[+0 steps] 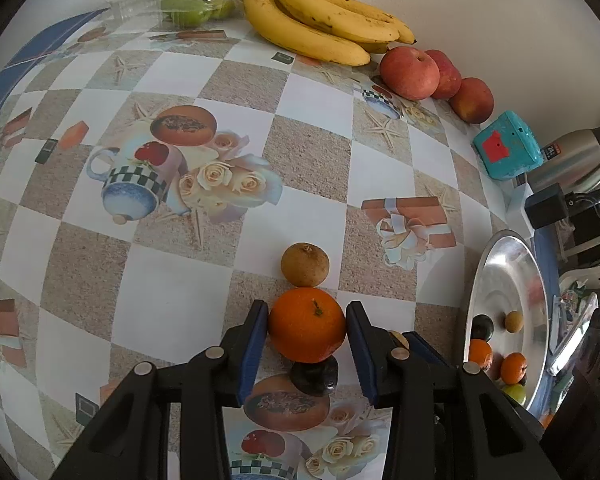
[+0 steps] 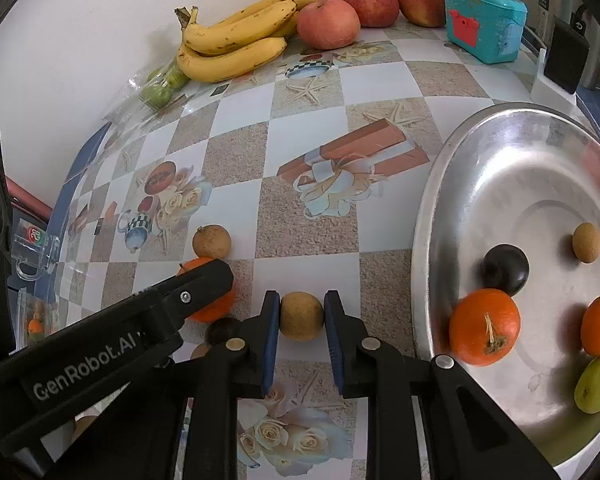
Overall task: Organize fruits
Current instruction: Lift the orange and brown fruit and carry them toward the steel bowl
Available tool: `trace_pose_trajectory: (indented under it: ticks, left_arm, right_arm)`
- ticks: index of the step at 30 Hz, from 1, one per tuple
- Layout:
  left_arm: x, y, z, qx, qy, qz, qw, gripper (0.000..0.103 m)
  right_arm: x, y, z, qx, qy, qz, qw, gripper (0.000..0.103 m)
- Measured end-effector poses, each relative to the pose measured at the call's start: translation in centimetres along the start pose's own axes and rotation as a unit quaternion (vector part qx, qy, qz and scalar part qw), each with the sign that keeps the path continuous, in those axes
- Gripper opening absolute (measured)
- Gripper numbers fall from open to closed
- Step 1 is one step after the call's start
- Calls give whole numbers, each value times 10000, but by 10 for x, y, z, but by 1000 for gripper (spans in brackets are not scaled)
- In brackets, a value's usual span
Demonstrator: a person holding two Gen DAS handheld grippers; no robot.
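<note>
My left gripper (image 1: 307, 330) is shut on an orange (image 1: 307, 324), which hangs above a dark plum (image 1: 314, 376) on the table. A small brown fruit (image 1: 305, 264) lies just beyond it. My right gripper (image 2: 302, 316) is shut on another small brown fruit (image 2: 302, 316) just left of the metal plate (image 2: 432, 216). The plate holds two oranges (image 2: 485, 326), a dark plum (image 2: 505, 269), a small brown fruit (image 2: 587, 242) and a green fruit (image 2: 598, 382). The left gripper's arm (image 2: 140, 320) shows in the right wrist view, over the orange (image 2: 214, 306).
Bananas (image 1: 316, 20), three red apples (image 1: 410, 72) and a bag of green fruits (image 1: 192, 4) lie along the back wall. A teal box (image 1: 508, 148) and a steel kettle (image 1: 576, 156) stand at the right. The table has a patterned cloth (image 1: 172, 184).
</note>
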State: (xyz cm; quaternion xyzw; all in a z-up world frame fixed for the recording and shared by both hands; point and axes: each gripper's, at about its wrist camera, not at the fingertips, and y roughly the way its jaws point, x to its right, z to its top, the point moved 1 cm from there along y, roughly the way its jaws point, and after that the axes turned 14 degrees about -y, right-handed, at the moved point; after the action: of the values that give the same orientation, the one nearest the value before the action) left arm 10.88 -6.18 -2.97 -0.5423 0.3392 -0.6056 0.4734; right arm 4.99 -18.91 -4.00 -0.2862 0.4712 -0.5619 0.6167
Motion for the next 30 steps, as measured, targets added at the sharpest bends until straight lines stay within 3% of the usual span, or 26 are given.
trace_pose_trajectory:
  ticks: [17, 30]
  left_arm:
    - [3, -13, 2, 150, 31, -51, 9999, 43]
    - [8, -43, 7, 517, 42, -263, 9983, 43]
  right_arm:
    - [4, -4, -2, 36, 107, 10, 9999, 23]
    - [0, -23, 3, 297, 110, 70, 9995, 23]
